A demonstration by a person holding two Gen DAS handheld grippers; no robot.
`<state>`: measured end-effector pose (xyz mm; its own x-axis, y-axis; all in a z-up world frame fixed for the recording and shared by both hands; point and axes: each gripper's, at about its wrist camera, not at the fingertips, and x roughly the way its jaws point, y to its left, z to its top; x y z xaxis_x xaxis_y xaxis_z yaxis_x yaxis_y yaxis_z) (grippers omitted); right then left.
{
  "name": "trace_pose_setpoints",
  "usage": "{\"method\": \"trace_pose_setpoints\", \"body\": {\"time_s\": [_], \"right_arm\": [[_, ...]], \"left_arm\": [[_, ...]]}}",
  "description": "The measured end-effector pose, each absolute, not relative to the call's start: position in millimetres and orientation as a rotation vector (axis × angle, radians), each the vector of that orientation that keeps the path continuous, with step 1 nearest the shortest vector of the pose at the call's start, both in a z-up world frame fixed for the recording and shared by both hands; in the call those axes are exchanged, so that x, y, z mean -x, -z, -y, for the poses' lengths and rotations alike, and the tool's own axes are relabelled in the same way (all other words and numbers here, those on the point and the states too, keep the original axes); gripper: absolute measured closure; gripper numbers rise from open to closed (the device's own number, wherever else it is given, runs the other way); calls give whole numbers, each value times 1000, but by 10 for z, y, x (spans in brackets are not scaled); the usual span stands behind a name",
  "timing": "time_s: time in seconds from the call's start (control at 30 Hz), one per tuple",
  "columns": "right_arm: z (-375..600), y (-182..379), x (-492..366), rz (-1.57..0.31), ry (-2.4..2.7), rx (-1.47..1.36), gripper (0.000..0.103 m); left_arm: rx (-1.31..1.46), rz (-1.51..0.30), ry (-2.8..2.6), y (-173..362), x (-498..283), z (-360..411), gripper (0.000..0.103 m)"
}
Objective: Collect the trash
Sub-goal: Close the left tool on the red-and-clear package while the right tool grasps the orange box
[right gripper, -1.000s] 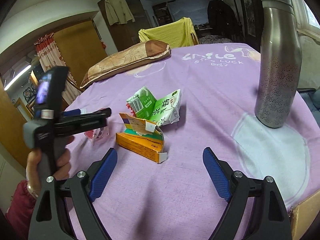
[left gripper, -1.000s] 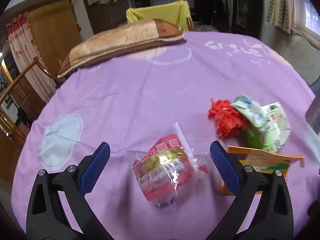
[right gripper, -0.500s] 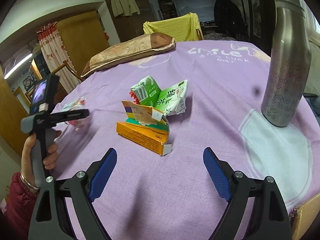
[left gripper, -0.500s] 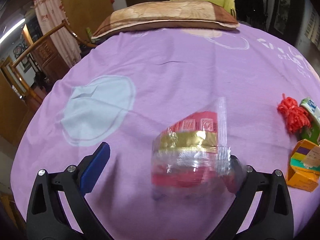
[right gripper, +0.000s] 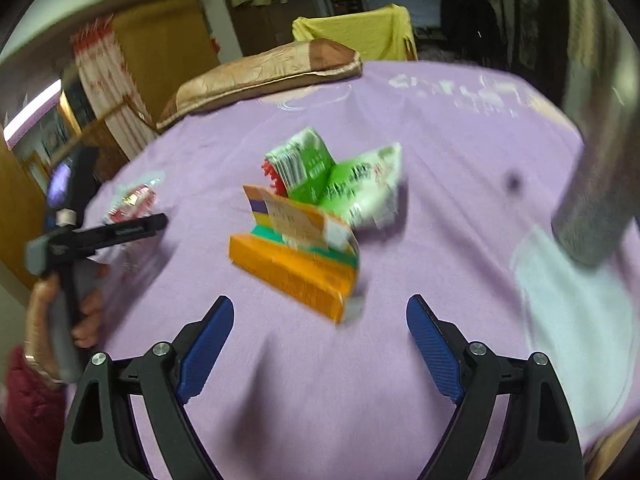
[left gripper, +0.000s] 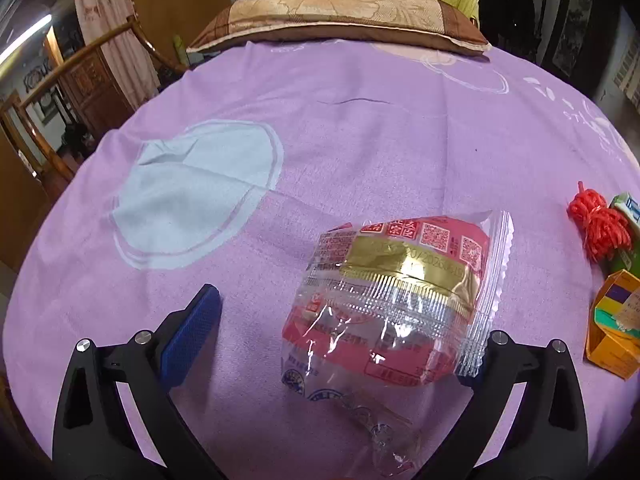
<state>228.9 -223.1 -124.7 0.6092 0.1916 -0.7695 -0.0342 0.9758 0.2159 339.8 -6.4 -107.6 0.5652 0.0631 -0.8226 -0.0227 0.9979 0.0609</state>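
A red, gold and clear snack wrapper (left gripper: 394,300) lies on the purple cloth between the jaws of my left gripper (left gripper: 332,340), against the right finger; the left finger (left gripper: 190,334) stands apart from it, so the gripper is open. My right gripper (right gripper: 320,344) is open and empty, just short of an opened orange carton (right gripper: 296,268). Behind the carton lie crumpled green packets (right gripper: 344,184) and a red string bundle (left gripper: 598,226). The wrapper also shows small in the right wrist view (right gripper: 132,200), by the left gripper's handle.
A tall metal bottle (right gripper: 600,152) stands at the right of the purple cloth (left gripper: 360,140). A brown and tan pillow (left gripper: 340,18) lies at the far edge, with a yellow-covered chair (right gripper: 356,32) behind. A wooden chair (left gripper: 80,84) stands at the left.
My left gripper has swung left and closed in on the wrapper, which now sits against its right finger. My right gripper has moved forward toward the orange carton; its view is blurred.
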Motion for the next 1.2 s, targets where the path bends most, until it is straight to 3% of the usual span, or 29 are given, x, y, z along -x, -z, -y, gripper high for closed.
{"method": "trace_pose_setpoints", "body": {"time_s": [0.17, 0.3, 0.4, 0.8, 1.2], "right_arm": [[2110, 1286, -2535, -906, -102, -117, 16], [1991, 1262, -2393, -967, -476, -245, 16], [1860, 1077, -2209, -915, -644, -229, 16], [1880, 1068, -2261, -800, -284, -74, 13], [1804, 1302, -2594, -916, -219, -82, 12]], "left_arm": [[-31, -977, -38, 1087, -3430, 52, 5], [-31, -982, -35, 1091, -3431, 53, 5], [-31, -983, -35, 1090, -3435, 53, 5], [-31, -981, -37, 1090, -3429, 53, 5], [-31, -977, -39, 1085, -3425, 52, 5]]}}
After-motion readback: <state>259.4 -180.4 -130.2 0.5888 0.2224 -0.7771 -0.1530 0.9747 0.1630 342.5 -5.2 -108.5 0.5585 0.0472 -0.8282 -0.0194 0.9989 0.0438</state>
